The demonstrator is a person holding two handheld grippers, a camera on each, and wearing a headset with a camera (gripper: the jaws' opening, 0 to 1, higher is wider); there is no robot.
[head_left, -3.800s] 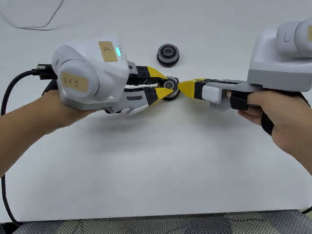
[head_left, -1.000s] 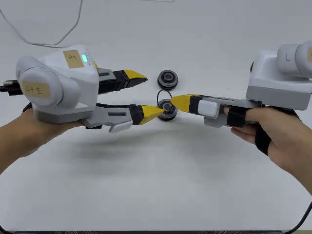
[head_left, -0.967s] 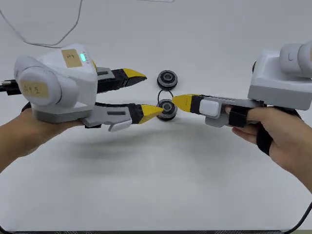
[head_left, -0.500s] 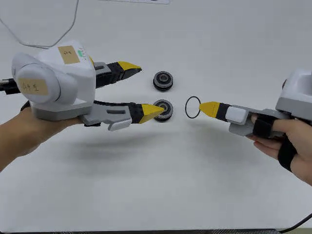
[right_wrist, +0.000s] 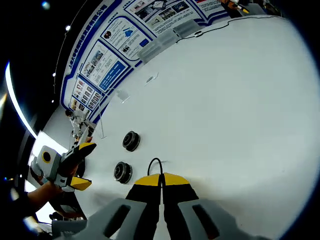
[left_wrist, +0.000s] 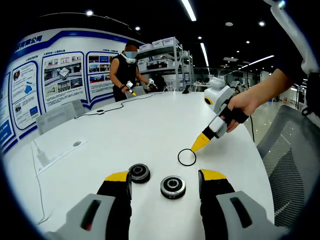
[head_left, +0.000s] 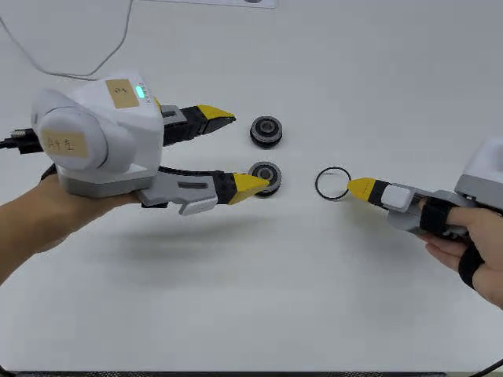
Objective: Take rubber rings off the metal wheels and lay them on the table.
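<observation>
Since half a second ago the right gripper (head_left: 358,187) has drawn further right, and the gap between the thin black rubber ring (head_left: 317,184) and the nearer wheel has widened; one second ago that ring stood right at the wheel. Nearly four seconds ago the left gripper (head_left: 250,151) was clamped on the wheel; its jaws now stand wide apart and grasp nothing. The left hand (head_left: 55,208) holds that gripper level, pointing right, one jaw toward the far side of the table and one toward the near side. The right hand (head_left: 465,245) holds the right gripper low, pointing left, its jaws pressed together on the edge of the ring. The ring is at the yellow tips, well clear of both wheels; whether it touches the white table (head_left: 259,298) cannot be told. Count: two round metal wheels with dark rims, one ring free of them, two grippers. The far metal wheel (head_left: 266,132) lies flat on the table, just right of the far jaw's tip. The near metal wheel (head_left: 267,170) lies flat just behind the near jaw's yellow tip; contact cannot be told. In the left gripper view one wheel lies between the jaws and the other just off the left-hand jaw's tip. A grey cable (head_left: 94,67) lies at the table's far left.
</observation>
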